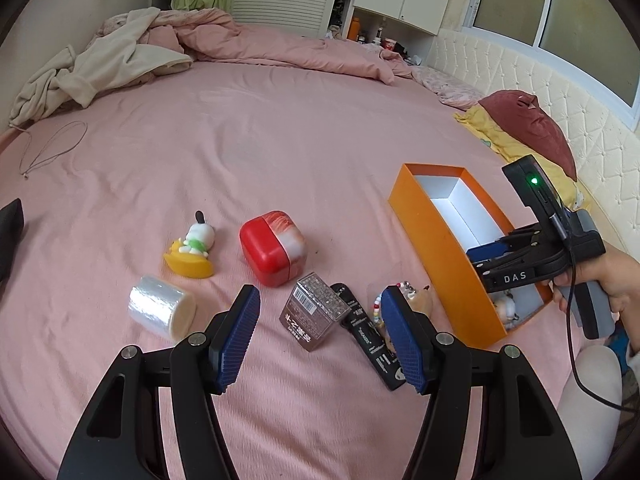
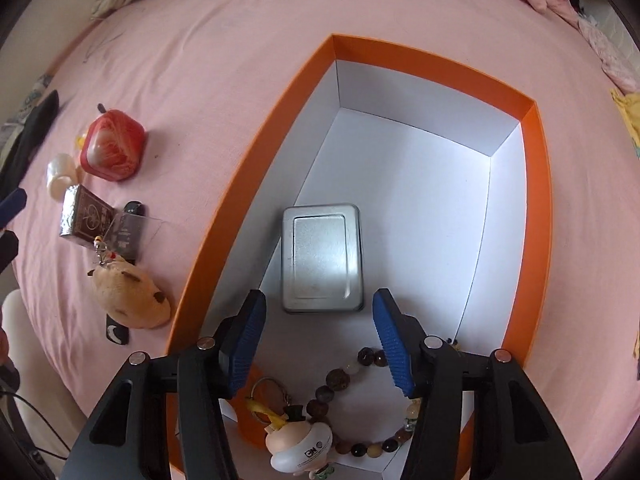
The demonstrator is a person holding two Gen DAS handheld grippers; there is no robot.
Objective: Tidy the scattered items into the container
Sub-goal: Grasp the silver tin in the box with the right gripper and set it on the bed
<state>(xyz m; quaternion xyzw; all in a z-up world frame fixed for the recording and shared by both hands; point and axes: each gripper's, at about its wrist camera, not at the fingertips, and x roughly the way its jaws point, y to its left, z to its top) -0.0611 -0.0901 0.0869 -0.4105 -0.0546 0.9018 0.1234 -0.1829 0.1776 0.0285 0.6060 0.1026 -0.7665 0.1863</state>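
Observation:
An orange box (image 1: 432, 248) with a white inside lies on the pink bed at the right. My right gripper (image 2: 320, 297) hangs open over the box (image 2: 536, 200), pointing down, with nothing between its fingers. On the box floor are a silver tin (image 2: 322, 258), a bead bracelet (image 2: 340, 376) and a small figure keychain (image 2: 300, 448). My left gripper (image 1: 320, 294) is open above the loose items: a glittery brown box (image 1: 316, 316), a black flat pack (image 1: 370, 340), a plush hamster (image 2: 130, 296), a red case (image 1: 272, 248), a dog toy (image 1: 192, 248) and a tape roll (image 1: 162, 308).
A crumpled pink duvet (image 1: 256, 40) and beige clothes (image 1: 100, 68) lie at the far side of the bed. A dark red pillow (image 1: 532, 128) rests by the padded wall at the right. A thin cord loop (image 1: 52, 152) lies at the far left. A person's hand (image 1: 616, 280) holds the right gripper.

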